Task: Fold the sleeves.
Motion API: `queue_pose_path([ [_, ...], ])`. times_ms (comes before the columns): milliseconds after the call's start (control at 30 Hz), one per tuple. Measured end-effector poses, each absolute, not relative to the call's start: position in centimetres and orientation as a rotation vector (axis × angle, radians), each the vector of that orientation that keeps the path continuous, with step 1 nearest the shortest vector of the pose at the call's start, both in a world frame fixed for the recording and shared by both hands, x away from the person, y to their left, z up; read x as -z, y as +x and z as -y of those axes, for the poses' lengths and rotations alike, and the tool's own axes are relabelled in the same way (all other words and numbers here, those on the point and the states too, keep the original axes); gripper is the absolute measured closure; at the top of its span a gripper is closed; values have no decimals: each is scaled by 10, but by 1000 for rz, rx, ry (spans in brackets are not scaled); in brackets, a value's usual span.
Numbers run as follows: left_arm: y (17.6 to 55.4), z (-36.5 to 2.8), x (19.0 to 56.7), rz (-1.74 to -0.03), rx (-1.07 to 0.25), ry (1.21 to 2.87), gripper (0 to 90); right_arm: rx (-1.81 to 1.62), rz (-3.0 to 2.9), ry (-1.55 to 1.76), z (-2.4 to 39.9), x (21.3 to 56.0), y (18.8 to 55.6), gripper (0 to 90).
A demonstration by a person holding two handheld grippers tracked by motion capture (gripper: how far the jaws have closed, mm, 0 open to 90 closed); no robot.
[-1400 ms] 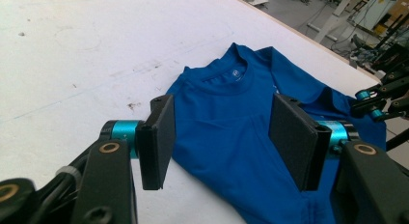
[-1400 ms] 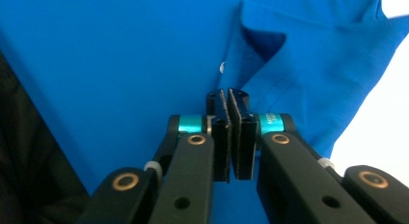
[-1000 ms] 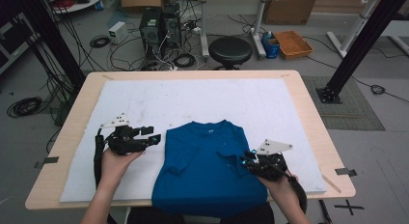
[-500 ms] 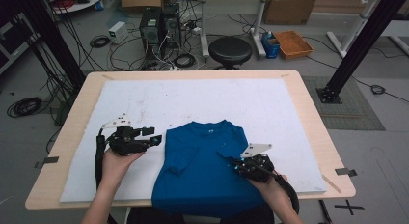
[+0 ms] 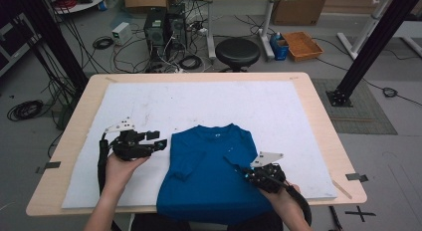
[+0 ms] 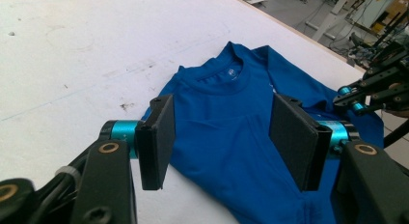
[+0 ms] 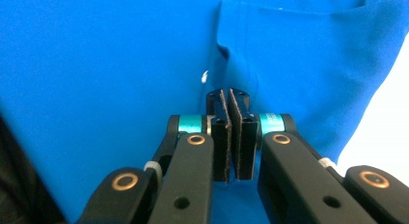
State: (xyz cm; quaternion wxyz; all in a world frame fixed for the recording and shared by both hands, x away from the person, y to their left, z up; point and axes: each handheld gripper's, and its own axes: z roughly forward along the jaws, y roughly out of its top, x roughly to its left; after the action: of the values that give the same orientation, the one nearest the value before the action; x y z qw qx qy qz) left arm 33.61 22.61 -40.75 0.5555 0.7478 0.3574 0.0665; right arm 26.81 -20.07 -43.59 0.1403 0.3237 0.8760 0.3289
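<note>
L gripper [image 5: 160, 140] hovers just off the shirt's [image 5: 214, 176] left edge, above the white mat [image 5: 149, 104]. Jaws stand wide apart, nothing btwn them; in the left gripper view the pads [image 6: 158, 134] frame the collar [image 6: 231, 72] from a distance w/o touching cloth.

Shirt: blue tee, front down near the table's [image 5: 318, 116] near edge, collar pointing away from the person, hem hanging over the mat's near edge. Left sleeve already folded inward onto the body, right of the L gripper.

R gripper [image 5: 238, 167] sits on the shirt's right half, near the right sleeve. Its jaws have just been closing and now look pressed together. In the right gripper view the pads [image 7: 230, 132] meet at a raised ridge of fabric [image 7: 238, 69], but whether any cloth is actually caught btwn them I can't tell; the pinch looks very thin at best.

Risks, as I judge them:
- Thin pinch → fabric slips out once the R hand lifts or pulls across, fold collapses.
- Grabbing one layer only → the sleeve comes over but the body stays, giving a skewed fold.
- Both layers plus a drag → whole shirt slides on the mat, since the L gripper isn't pinning it.
- Hem overhang → a pull toward the person could tip the shirt off the table.
</note>
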Motion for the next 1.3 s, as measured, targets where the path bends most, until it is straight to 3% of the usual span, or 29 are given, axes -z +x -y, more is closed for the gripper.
queue_pose_path([
  [67,336,-226,408,-843,-161,1764,422,-954,-2537,921,203,435,266,881],
  [167,337,-225,407,-842,-175,1752,393,-997,-2528,923,209,432,266,726],
  [233,336,-225,407,-840,-179,1750,392,-1010,-2512,930,210,429,267,710],
  [267,336,-225,406,-840,-184,1753,392,-1070,-2475,944,215,422,271,634],
  [300,337,-225,406,-838,-187,1755,392,-1070,-2475,944,215,422,271,634],
  [400,335,-224,403,-808,-256,1737,392,-1187,-2389,978,227,409,288,486],
  [467,336,-224,402,-800,-249,1727,392,-1236,-2342,1014,233,402,299,436],
  [733,335,-219,396,-677,-406,1620,318,-1375,-2199,1066,246,370,339,393],
  [1000,339,-214,390,-732,-308,1645,323,-1443,-2122,1066,254,354,343,371],
  [1100,342,-214,389,-760,-262,1641,262,-1443,-2131,1063,258,357,340,368],
  [1300,342,-210,391,-741,-308,1687,262,-1436,-2147,1097,267,364,340,361],
])
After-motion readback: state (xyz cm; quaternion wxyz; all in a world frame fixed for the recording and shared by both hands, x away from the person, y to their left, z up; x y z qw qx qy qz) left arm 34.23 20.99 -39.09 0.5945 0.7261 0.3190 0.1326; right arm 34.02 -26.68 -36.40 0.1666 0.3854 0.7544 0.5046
